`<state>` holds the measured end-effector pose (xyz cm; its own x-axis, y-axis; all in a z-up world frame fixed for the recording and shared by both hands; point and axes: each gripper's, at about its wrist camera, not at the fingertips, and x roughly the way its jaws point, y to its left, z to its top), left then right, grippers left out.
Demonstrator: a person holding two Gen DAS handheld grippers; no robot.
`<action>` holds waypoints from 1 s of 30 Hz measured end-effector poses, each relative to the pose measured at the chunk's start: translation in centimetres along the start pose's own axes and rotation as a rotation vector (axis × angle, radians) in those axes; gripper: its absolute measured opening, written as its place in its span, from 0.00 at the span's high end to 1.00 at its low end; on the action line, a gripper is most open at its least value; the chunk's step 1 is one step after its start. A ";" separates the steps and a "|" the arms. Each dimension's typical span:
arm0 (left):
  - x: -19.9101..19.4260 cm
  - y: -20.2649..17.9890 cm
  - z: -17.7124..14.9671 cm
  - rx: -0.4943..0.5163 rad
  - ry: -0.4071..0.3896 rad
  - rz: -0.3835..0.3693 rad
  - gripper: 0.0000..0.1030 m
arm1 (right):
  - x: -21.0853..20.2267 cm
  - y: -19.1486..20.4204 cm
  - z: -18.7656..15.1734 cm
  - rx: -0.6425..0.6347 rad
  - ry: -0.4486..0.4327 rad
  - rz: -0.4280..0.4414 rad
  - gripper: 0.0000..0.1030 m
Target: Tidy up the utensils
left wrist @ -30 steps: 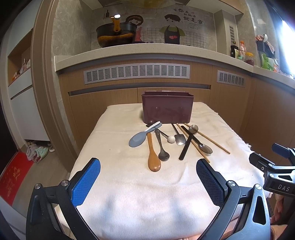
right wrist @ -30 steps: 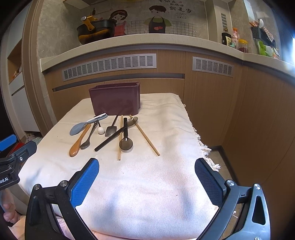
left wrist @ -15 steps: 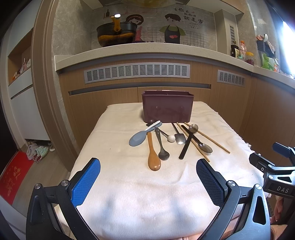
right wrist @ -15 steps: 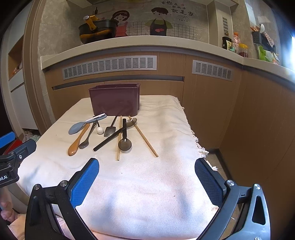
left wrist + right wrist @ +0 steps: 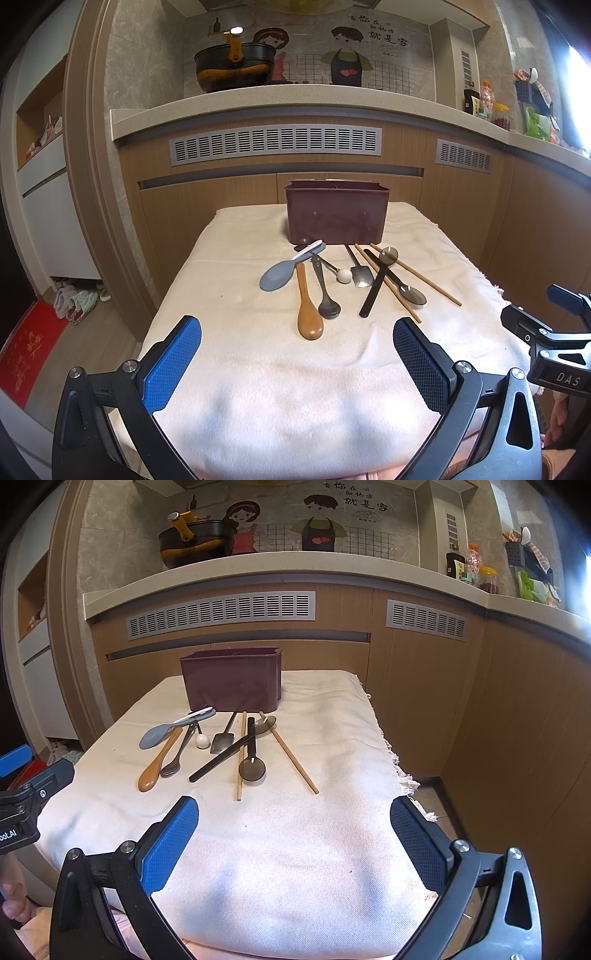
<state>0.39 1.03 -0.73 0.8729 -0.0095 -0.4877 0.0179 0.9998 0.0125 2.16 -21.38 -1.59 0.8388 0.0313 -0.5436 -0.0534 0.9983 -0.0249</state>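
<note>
White cloth (image 5: 280,387) covers the table in the left wrist view, and the left gripper (image 5: 295,354) hangs over the near end with its jaws wide open and nothing between them. A dark red box (image 5: 337,213) stands at the far end of the cloth. The spoons and sticks lie loose in front of it, not in it. A brown wooden spoon (image 5: 308,310) is the nearest one, with a grey spoon (image 5: 325,291) just beside it. A blue-grey spoon (image 5: 282,271) lies to the left, and two chopsticks (image 5: 413,275) lie to the right with a black stick (image 5: 373,286) crossing one of them. In the right wrist view the right gripper (image 5: 293,834) is also wide open and holds nothing, above bare cloth (image 5: 295,871). The box (image 5: 232,681) sits far back, and the same pile (image 5: 221,746) lies between it and the gripper. A black pot (image 5: 195,546) sits on the counter behind.
</note>
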 end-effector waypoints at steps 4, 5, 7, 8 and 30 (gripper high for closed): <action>0.0 0.0 0.0 0.001 0.000 0.000 0.00 | 0.1 0.0 0.0 0.006 0.000 -0.001 0.00; 0.0 0.0 0.0 0.000 0.000 -0.001 0.00 | 0.1 0.0 0.0 0.007 0.000 0.001 0.00; 0.0 0.0 0.1 0.001 0.001 -0.001 0.00 | 0.1 0.0 0.0 0.007 0.000 0.002 0.00; 0.0 0.0 0.1 0.001 0.001 -0.001 0.00 | 0.1 0.0 0.0 0.006 0.000 0.003 0.00; 6.2 2.0 6.2 0.021 -0.005 -0.066 0.00 | 6.9 -1.1 8.1 -0.105 -0.030 -0.008 0.00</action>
<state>8.87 2.81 1.63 0.8719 -0.0751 -0.4838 0.0852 0.9964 -0.0012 12.33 -21.89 1.48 0.8553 0.0259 -0.5174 -0.1013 0.9878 -0.1179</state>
